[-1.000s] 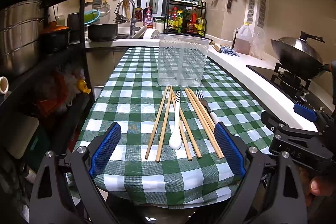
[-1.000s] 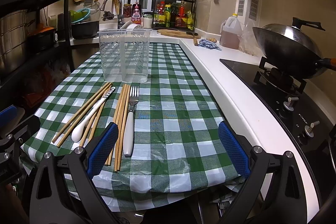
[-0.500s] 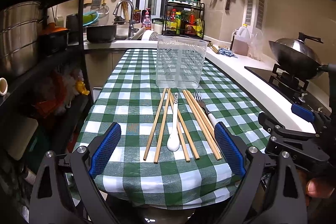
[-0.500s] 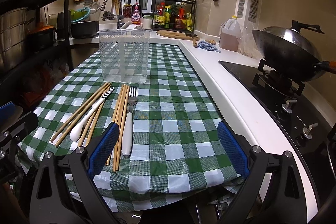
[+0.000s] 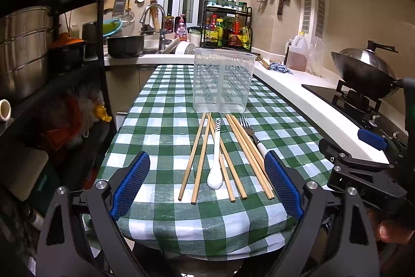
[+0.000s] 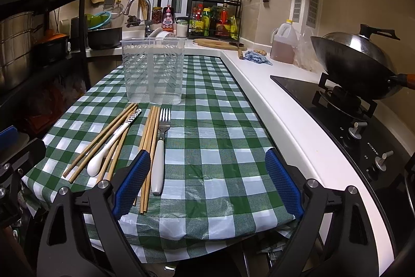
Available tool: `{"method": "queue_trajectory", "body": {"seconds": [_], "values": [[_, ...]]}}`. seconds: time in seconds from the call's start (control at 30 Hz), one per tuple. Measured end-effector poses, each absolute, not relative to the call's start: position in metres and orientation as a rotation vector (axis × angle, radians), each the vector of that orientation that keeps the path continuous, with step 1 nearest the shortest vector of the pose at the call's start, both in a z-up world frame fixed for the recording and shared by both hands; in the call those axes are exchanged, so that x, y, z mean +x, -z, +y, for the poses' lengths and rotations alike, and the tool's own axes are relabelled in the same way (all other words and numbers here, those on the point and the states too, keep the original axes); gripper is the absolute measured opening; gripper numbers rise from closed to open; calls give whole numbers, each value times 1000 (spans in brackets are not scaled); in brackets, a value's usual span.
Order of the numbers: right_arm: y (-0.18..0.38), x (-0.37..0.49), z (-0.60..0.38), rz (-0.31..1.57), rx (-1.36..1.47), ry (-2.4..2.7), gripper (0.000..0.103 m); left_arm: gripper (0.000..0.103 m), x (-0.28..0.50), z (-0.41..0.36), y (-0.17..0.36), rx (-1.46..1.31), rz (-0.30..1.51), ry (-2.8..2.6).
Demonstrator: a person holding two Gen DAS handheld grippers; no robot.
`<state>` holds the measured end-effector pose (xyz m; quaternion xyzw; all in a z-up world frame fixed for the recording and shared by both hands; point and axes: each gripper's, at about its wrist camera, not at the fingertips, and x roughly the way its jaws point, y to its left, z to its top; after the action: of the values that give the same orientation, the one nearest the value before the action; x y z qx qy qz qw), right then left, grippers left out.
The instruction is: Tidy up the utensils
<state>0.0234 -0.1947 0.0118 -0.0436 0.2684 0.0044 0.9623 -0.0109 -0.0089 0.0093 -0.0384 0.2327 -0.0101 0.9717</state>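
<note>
On the tabletop covered with a green-and-white checked cloth [image 5: 160,126], the wooden chopsticks [image 5: 198,157], the white ceramic spoon with a striped handle [image 5: 215,162] and the white-handled metal fork [image 6: 160,147] lay side by side, just before the clear plastic utensil holder [image 5: 223,81]. The left gripper [image 5: 206,184] had its fingers wide apart, with nothing between them. The right gripper [image 6: 207,182] had just been closing slightly, but its fingers stood apart and gripped nothing.

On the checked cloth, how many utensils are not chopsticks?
2. A white spoon lies among the left chopsticks, bowl toward the camera. A white-handled fork lies just right of the right bundle. Nothing more shows, though the chopsticks could cover something thin.
</note>
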Motion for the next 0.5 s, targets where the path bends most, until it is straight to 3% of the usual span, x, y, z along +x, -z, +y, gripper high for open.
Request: {"method": "queue_trajectory", "body": {"seconds": [0.27, 0.43, 0.5], "values": [[-4, 30, -189, 574, -70, -72, 76, 75, -7, 7, 12, -109, 506, 23], [14, 48, -188, 674, -39, -140, 44, 45, 8, 27, 40, -133, 601, -7], [23, 55, -186, 719, -19, -177, 40, 37, 13, 35, 49, -153, 619, 0]]}}
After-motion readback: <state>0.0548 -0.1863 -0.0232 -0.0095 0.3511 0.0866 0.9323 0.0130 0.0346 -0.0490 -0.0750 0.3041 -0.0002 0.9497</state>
